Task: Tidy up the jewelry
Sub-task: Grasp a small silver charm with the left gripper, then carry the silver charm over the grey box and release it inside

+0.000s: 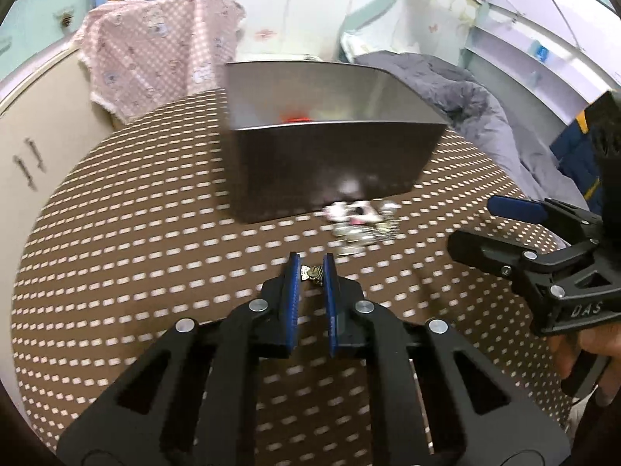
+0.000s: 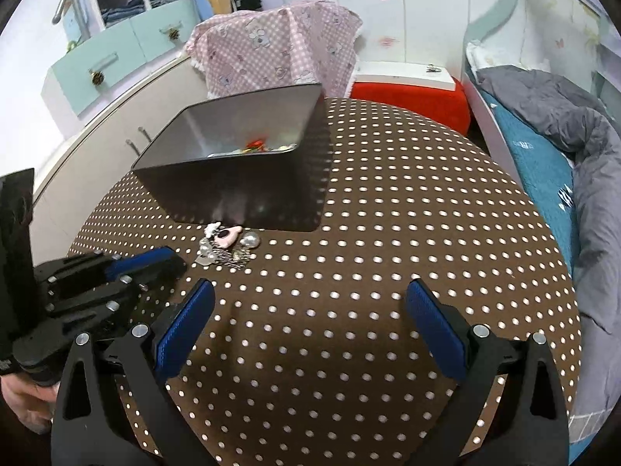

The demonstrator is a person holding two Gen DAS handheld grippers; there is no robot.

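A dark metal box (image 1: 330,163) stands open on the brown dotted table (image 1: 116,272), with red and pale jewelry inside (image 2: 256,146). A small heap of jewelry (image 1: 361,221) lies in front of the box; in the right wrist view (image 2: 227,246) it shows a pink piece and silver beads. My left gripper (image 1: 311,273) is shut on a small gold jewelry piece (image 1: 312,273), just short of the heap. It also shows in the right wrist view (image 2: 155,262). My right gripper (image 2: 310,306) is open and empty above the table, right of the heap; it also shows in the left wrist view (image 1: 493,229).
A pink dotted cloth (image 2: 279,50) drapes over furniture behind the table. A red stool (image 2: 411,97) stands behind it. A bed with a grey quilt (image 2: 574,124) runs along the right. White cabinets (image 1: 35,147) stand to the left.
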